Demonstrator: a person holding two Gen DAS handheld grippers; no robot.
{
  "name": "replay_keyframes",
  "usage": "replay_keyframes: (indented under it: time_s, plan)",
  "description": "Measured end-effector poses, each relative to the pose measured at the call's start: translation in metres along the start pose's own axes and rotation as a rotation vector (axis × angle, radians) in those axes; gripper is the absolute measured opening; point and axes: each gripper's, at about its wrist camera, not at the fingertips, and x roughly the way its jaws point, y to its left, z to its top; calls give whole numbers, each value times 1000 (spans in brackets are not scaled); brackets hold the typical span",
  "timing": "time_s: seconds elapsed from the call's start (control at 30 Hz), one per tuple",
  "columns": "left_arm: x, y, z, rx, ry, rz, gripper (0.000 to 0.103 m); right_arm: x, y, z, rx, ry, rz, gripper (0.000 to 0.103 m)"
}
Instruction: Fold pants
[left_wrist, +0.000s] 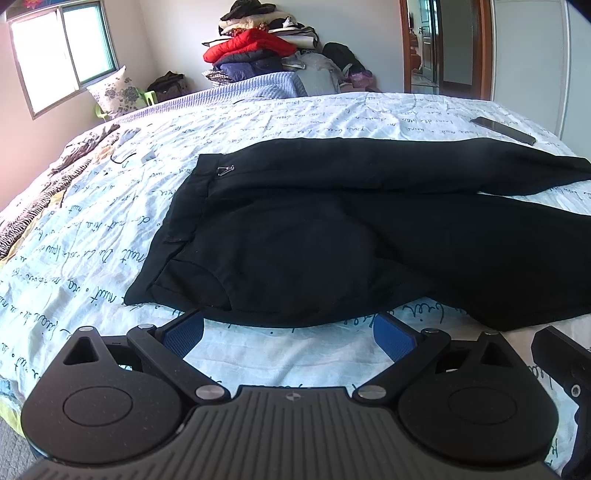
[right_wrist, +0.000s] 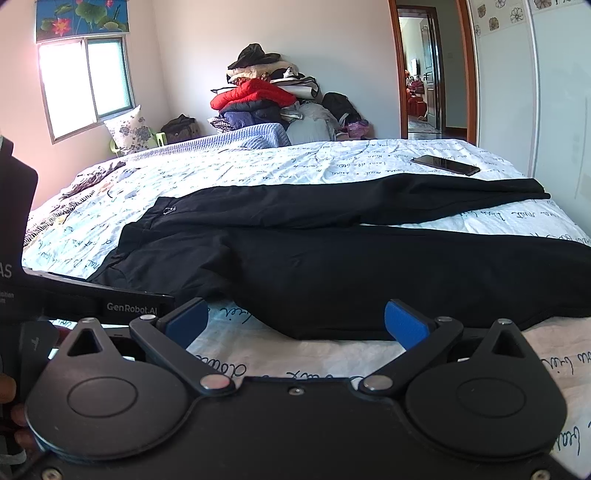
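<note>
While the left gripper (left_wrist: 291, 334) hovers low over the near edge of the bed (left_wrist: 258, 122), its blue-padded fingers (left_wrist: 393, 339) stand spread apart with nothing between them. Black pants (left_wrist: 332, 240) lie flat on the script-printed sheet just beyond the fingertips, waistband toward the window side, legs splayed away from it. A dark phone (left_wrist: 504, 130) rests beyond the far leg.

From the right wrist, the right gripper (right_wrist: 297, 321) is likewise released, fingers (right_wrist: 404, 325) wide, just short of the pants (right_wrist: 369, 273). The phone (right_wrist: 445, 165) lies past them; piled clothes (right_wrist: 258, 99) rise behind the bed (right_wrist: 295, 155).
</note>
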Motion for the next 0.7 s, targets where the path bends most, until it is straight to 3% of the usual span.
replay_keyframes:
  time_s: [0.4,0.57,0.7]
  plan:
    - [2,6,1,-11,1,-11,100,0,7,4,-40,-9,8,103]
    - [3,30,17,-37,-32,-50,99,-2,22,23,-253,-155,80,103]
    - [16,66,43,-85,-81,6,99,24,43,55,-453,-206,78,103]
